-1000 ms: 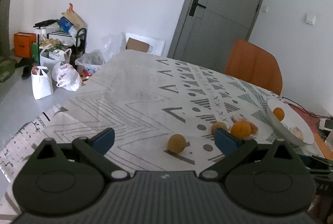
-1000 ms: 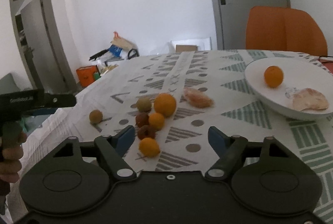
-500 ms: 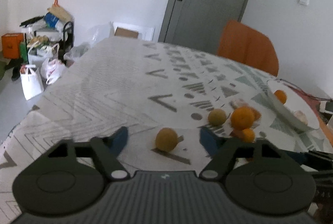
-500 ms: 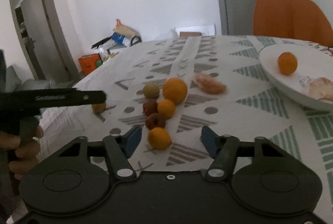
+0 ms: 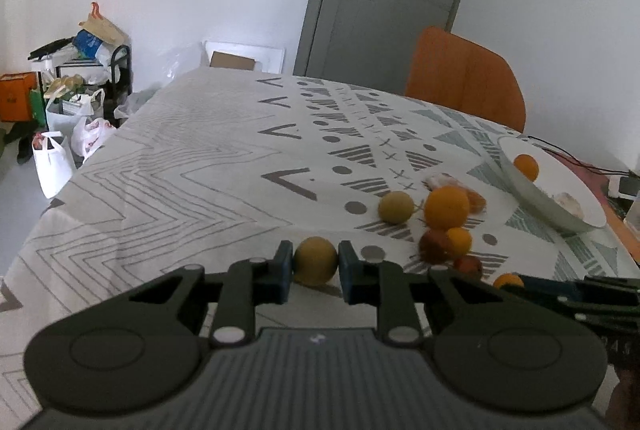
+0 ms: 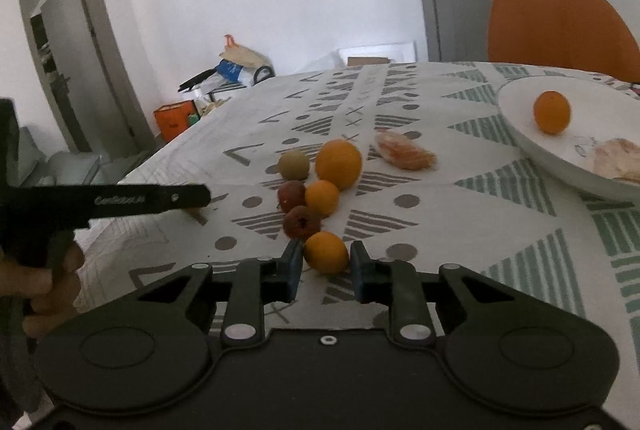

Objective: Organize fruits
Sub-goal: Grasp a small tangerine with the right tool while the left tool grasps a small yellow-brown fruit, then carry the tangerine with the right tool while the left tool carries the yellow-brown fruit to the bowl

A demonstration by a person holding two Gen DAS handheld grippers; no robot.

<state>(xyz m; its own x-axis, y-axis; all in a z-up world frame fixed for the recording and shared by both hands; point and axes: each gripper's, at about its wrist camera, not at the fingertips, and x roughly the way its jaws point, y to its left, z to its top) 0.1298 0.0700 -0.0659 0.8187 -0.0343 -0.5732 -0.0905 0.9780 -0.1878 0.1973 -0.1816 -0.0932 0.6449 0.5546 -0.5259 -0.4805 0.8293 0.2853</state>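
My left gripper is shut on a small tan fruit resting on the patterned tablecloth. My right gripper is shut on a small orange at the near end of a fruit cluster. The cluster holds a large orange, a tan fruit, a second small orange, two dark red fruits and a peeled citrus piece. A white bowl at the right holds one orange and a peeled piece.
An orange chair stands behind the bowl at the table's far side. The left gripper's body reaches in from the left in the right wrist view. Bags and a rack clutter the floor beyond the table's left edge.
Both grippers moved forward and closed: the left onto the tan fruit, the right onto the nearest small orange. Both stood open a second ago.
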